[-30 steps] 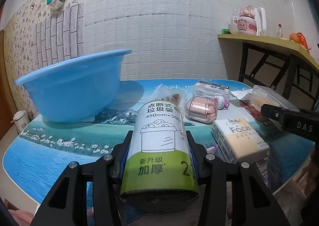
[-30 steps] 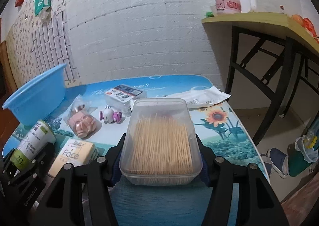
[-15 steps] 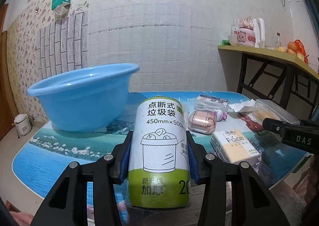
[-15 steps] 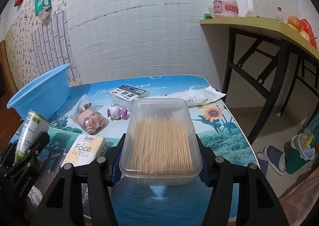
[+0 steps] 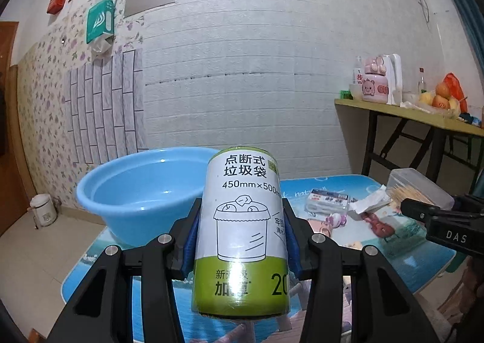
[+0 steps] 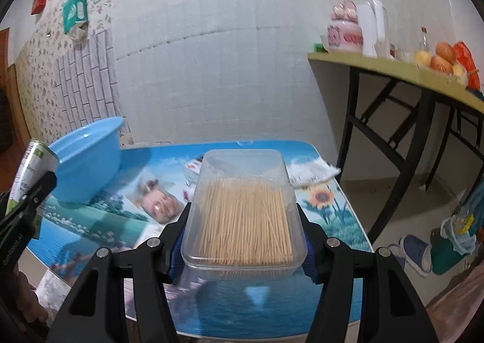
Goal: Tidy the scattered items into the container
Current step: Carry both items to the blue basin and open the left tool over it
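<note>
The left gripper (image 5: 242, 240) is clamped on a trash-bag roll (image 5: 242, 231) beside the empty blue basin (image 5: 142, 194), while the right gripper (image 6: 242, 240) clamps a clear box (image 6: 243, 210) of toothpicks.

Two tongs are showing: the left tongs (image 5: 242, 240) are gripping one roll of bin bags (image 5: 242, 231), and the right tongs (image 6: 242, 240) are gripping one clear box of toothpicks (image 6: 242, 210). One blue basin (image 5: 142, 191) is sitting on the surface (image 5: 408, 255). Lying on that surface are one flat white packet with print (image 5: 328, 202), one small pink and white toy (image 5: 332, 219), one crumpled white wrapper (image 5: 370, 204) and one pink thing in a clear bag (image 6: 158, 200). On the side shelf (image 6: 393, 69), one pink jug (image 6: 345, 31) and one white kettle (image 6: 373, 28) are standing, and at least three pieces of fruit (image 6: 441, 58) are lying there
</note>
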